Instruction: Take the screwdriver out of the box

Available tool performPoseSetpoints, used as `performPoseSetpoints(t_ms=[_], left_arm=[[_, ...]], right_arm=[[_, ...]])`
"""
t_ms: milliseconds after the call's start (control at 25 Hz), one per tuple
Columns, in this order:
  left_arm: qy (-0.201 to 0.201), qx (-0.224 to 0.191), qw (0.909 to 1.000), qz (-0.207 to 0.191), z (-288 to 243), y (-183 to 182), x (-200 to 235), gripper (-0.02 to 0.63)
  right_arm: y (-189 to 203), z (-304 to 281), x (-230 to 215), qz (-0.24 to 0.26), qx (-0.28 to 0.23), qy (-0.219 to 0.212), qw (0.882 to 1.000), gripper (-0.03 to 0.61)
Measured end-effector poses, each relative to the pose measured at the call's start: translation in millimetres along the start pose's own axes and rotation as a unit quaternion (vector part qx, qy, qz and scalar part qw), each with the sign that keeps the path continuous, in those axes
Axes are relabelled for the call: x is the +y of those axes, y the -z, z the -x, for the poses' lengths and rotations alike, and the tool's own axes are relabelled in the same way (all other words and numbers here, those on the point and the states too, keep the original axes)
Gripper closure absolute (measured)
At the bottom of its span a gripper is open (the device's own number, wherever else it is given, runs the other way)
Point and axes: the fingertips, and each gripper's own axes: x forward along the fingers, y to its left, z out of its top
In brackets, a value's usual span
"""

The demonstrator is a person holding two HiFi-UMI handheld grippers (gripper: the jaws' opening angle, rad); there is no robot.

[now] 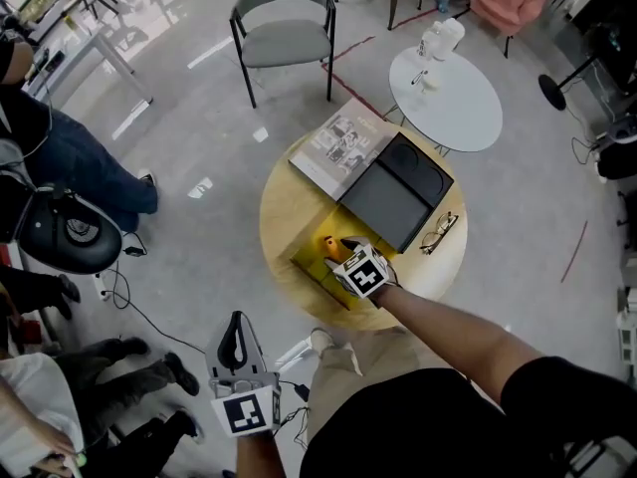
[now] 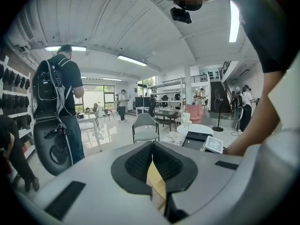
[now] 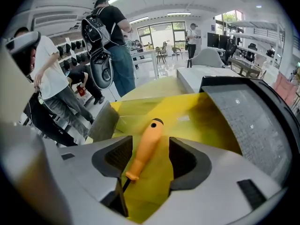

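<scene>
An orange-handled screwdriver lies in the open yellow box at the near edge of the round wooden table. My right gripper hangs just over the box, pointing steeply down. In the right gripper view the screwdriver lies lengthwise between the jaws of the right gripper, which stand open with gaps on both sides of the handle. The yellow box floor fills the view behind it. My left gripper is low at the left, away from the table, and the left gripper is shut on nothing.
A black open case, a magazine and a pair of glasses share the wooden table. Beyond stand a white round table and a grey chair. People sit and stand at the left.
</scene>
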Motion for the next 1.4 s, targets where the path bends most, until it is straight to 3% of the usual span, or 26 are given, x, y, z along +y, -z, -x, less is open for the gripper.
performPoseSetpoints(t_ms=[200, 240, 400, 920, 1400], left_arm=[[0.0, -0.006, 1.0, 0.006, -1, -1, -4, 0.595], [0.002, -0.007, 1.0, 0.005, -1, -3, -5, 0.595], [0.011, -0.013, 0.9998, -0.002, -1, -12, -10, 0.595], [0.017, -0.04, 0.9988, -0.024, 6, -36, -15, 0.595], [0.014, -0.051, 0.998, -0.035, 6, -65, -8, 0.595]], right_arm=[[2, -4, -3, 0.023, 0.013, 0.01, 1.0, 0.361], [3, -3, -2, 0.018, 0.023, 0.002, 1.0, 0.401], [-4, 4, 6, -0.016, 0.032, -0.028, 0.999, 0.435], [-37, 80, 18, -0.018, -0.086, -0.066, 0.994, 0.456], [-77, 185, 36, 0.023, -0.208, -0.074, 0.975, 0.456]])
